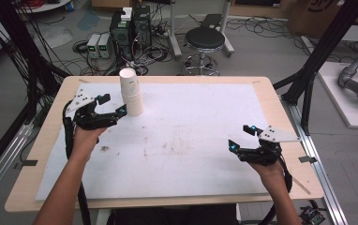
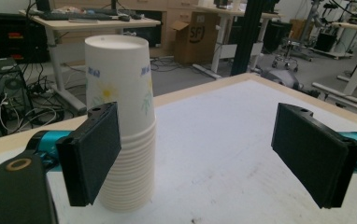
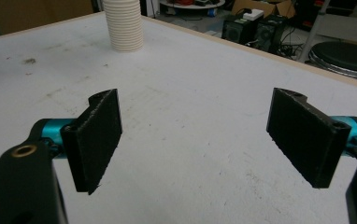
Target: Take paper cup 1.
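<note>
A stack of upside-down white paper cups (image 1: 131, 91) stands on the far left part of the white sheet (image 1: 191, 154). My left gripper (image 1: 113, 105) is open just left of the stack, one jaw close to its lower side. In the left gripper view the cup stack (image 2: 123, 93), printed with small flowers, rises behind the left jaw, and the left gripper (image 2: 200, 154) has nothing between its pads. My right gripper (image 1: 240, 137) is open over the right side of the sheet, far from the cups. Its own view shows the right gripper (image 3: 195, 140) empty and the cup stack (image 3: 123, 25) far off.
The sheet covers most of a wooden table (image 1: 50, 122), and faint stains mark its middle. Beyond the far edge are a black stool (image 1: 205, 40), computer towers (image 1: 130, 28) and floor cables. A black frame post (image 1: 317, 56) stands at the right.
</note>
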`<state>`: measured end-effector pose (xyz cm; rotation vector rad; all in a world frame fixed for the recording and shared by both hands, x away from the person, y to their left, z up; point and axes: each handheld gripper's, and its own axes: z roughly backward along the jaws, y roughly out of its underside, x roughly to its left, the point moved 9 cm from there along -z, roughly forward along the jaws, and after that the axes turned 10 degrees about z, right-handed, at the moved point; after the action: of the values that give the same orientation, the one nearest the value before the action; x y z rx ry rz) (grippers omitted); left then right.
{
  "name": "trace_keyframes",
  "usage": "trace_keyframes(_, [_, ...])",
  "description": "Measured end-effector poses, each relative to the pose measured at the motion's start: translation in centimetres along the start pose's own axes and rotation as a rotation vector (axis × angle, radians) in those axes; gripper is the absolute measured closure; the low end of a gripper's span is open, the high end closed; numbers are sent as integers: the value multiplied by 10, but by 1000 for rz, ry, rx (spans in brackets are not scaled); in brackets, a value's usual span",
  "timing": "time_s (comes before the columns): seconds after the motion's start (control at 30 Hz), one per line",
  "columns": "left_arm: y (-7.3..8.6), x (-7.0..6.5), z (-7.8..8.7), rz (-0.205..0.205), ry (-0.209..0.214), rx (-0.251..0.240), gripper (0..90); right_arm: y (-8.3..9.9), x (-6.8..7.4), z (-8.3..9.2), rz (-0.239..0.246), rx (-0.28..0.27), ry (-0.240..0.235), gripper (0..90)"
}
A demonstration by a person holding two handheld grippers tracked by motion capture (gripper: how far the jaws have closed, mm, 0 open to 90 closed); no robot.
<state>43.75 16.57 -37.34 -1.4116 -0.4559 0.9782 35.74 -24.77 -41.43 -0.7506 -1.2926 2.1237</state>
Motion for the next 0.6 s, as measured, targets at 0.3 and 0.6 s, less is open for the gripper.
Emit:
trace_keyframes(0.3, [-24, 16, -22, -4, -45, 24, 159, 0, 0, 1, -7, 0, -1, 186])
trace_keyframes(0.6, [-36, 35, -47, 28, -70, 55, 159, 2, -3, 1, -9, 3, 3, 186])
